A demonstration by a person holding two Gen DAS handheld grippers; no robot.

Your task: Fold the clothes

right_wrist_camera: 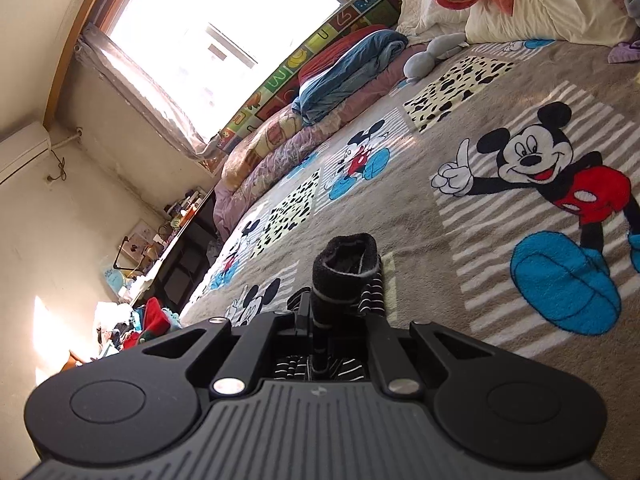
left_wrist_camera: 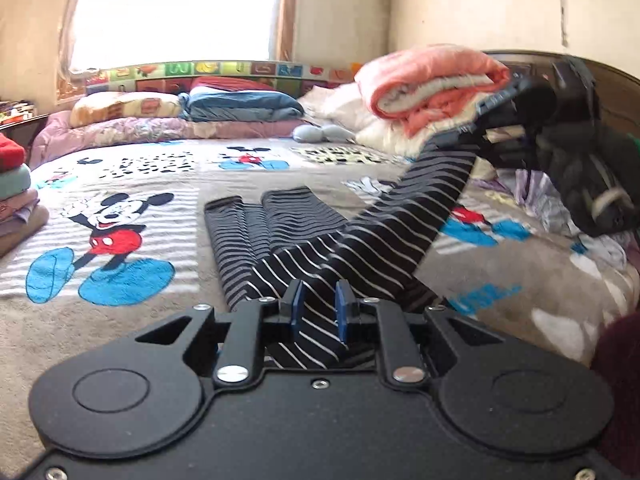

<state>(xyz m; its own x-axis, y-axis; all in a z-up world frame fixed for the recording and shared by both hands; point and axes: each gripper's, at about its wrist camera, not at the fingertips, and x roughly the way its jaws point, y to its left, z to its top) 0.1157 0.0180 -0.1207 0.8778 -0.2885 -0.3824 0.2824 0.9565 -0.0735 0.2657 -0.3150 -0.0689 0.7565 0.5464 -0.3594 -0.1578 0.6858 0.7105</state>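
we have the left gripper (left_wrist_camera: 320, 304) low over the bed (left_wrist_camera: 120, 320), its blue pads (left_wrist_camera: 297, 305) narrowed onto a fold of the striped garment (left_wrist_camera: 280, 236) — fabric runs between them and they look clamped on it. the garment is black with thin white stripes; part of it lies pleated on the blanket ahead of the left gripper, and a long strip rises tight to the upper right, where the right gripper (left_wrist_camera: 476, 126) holds its far end in the air. from the right wrist view the right gripper (right_wrist_camera: 320, 312) has its fingers together on a bunched dark cuff of the same garment (right_wrist_camera: 348, 268) — the cuff opening stands up just past the tips. a stack of folded clothes (left_wrist_camera: 16, 196) sits at the left edge of the bed, and a pink blanket (left_wrist_camera: 432, 80) is piled near the headboard.
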